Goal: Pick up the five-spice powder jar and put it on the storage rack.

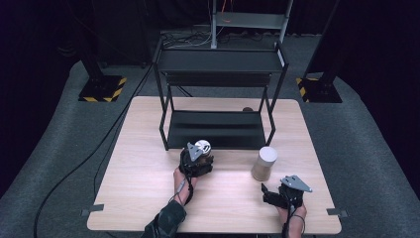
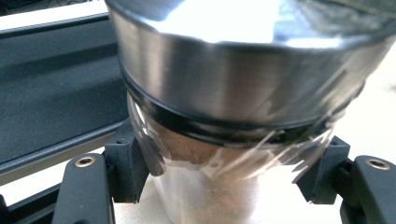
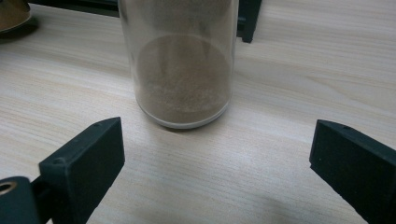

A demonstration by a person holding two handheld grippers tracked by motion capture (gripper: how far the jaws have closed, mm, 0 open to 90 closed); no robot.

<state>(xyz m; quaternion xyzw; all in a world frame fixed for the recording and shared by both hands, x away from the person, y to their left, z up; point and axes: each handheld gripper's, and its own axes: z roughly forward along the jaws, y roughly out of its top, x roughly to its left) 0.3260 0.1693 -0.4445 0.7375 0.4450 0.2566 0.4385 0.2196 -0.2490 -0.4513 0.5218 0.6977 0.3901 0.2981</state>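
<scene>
A glass jar with a steel lid [image 1: 202, 147] stands just in front of the black rack [image 1: 218, 62]. My left gripper [image 1: 197, 161] is shut on it from the near side. In the left gripper view the jar [image 2: 233, 93] is very close, with brown contents behind the glass, and both black jaws press its sides at my left gripper [image 2: 224, 172]. A second jar with a pale lid [image 1: 265, 162] stands to the right. My right gripper [image 1: 280, 192] sits open just short of it. That brown-filled jar [image 3: 182, 70] stands beyond my right gripper [image 3: 217, 140], whose jaws are spread wide.
The two-tier black rack's lower shelf [image 1: 218, 130] rests on the wooden table [image 1: 138, 188] at the back middle; one of its legs [image 3: 247, 18] stands behind the right jar. A small brown object [image 1: 247, 109] lies behind the rack. Cables run across the grey floor at left.
</scene>
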